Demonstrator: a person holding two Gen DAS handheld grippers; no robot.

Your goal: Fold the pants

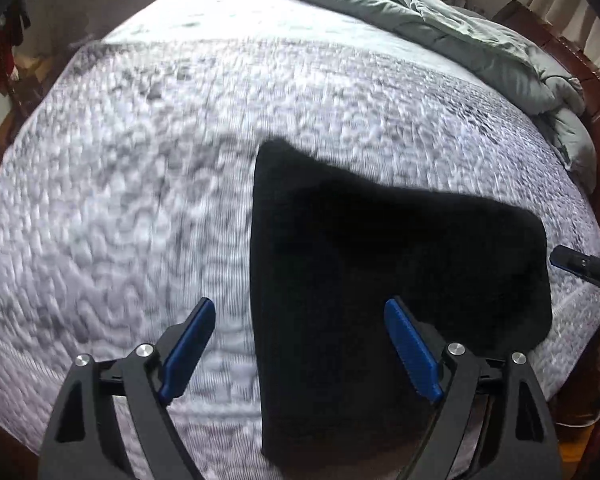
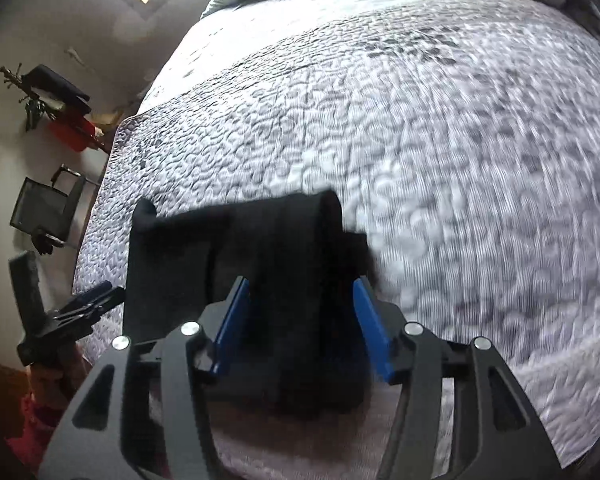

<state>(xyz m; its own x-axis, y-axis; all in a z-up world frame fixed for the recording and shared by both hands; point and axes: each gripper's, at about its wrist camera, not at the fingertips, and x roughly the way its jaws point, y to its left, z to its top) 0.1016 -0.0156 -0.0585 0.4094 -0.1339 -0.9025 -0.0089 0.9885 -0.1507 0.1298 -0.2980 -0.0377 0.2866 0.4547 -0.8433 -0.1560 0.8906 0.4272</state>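
The black pants [image 1: 380, 260] lie folded into a compact bundle on the grey quilted bed cover [image 1: 140, 200], near its front edge. My left gripper [image 1: 300, 306] is open wide above the bundle's left edge, one finger over the quilt and the other over the fabric. In the right wrist view the pants [image 2: 260, 240] show a rolled fold at the far side. There my right gripper [image 2: 300, 284] is open, with the near part of the bundle between its blue pads [image 2: 370, 320]. Each gripper shows in the other's view: the right gripper [image 1: 580, 266] and the left gripper [image 2: 96, 300].
A pale green duvet [image 1: 460, 28] is bunched along the far side of the bed, against a wooden frame [image 1: 596, 92]. Left of the bed stand a black mesh chair [image 2: 44, 208] and hanging red and dark clothes [image 2: 70, 136]. A red sleeve [image 2: 32, 420] shows low left.
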